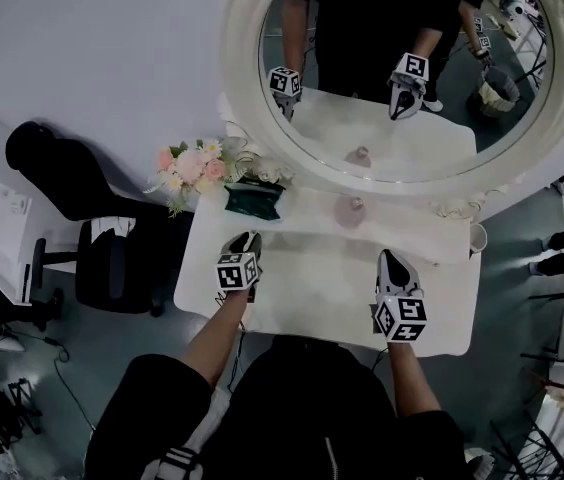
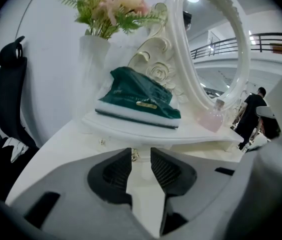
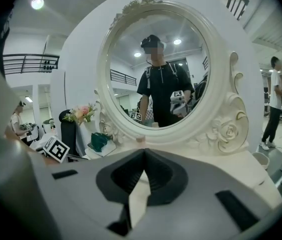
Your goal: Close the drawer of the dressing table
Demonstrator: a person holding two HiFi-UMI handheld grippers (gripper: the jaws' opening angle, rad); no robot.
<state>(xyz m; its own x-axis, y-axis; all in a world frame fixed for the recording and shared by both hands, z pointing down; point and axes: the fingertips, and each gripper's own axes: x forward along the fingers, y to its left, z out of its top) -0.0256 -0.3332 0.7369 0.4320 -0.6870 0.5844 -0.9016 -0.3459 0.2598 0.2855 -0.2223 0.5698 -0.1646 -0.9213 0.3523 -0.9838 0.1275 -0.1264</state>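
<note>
We see the white table (image 1: 322,293) from above, with the oval mirror (image 1: 242,58) standing on its back edge. The drawer (image 2: 142,157) is in the low shelf along that back edge, towards the left back corner. Its small metal knob (image 2: 135,154) faces the front edge. We cannot tell if the drawer is fully in.

The left claw (image 2: 141,152) hangs above the left half of the table and points at the drawer. Its jaws stand apart. The knob shows in the gap just beyond their tips, and the pads do not press on it. The right claw (image 3: 144,153) is over the right half of the table, near the front edge, and points at the mirror. Its jaws are together at the tips, with nothing between them.

A green pack (image 1: 253,199) lies on the shelf, directly above the drawer. A pink bottle (image 1: 350,211) stands further right, at the middle of the back edge, touching the foot of the mirror. Flowers (image 1: 194,165) in a white vase (image 2: 92,54) stand at the left back corner, just beside the pack.

A black chair (image 1: 67,183) stands on the floor beyond the left edge, apart from the table. Far behind the right side, a person in black (image 2: 253,115) stands in the room.
</note>
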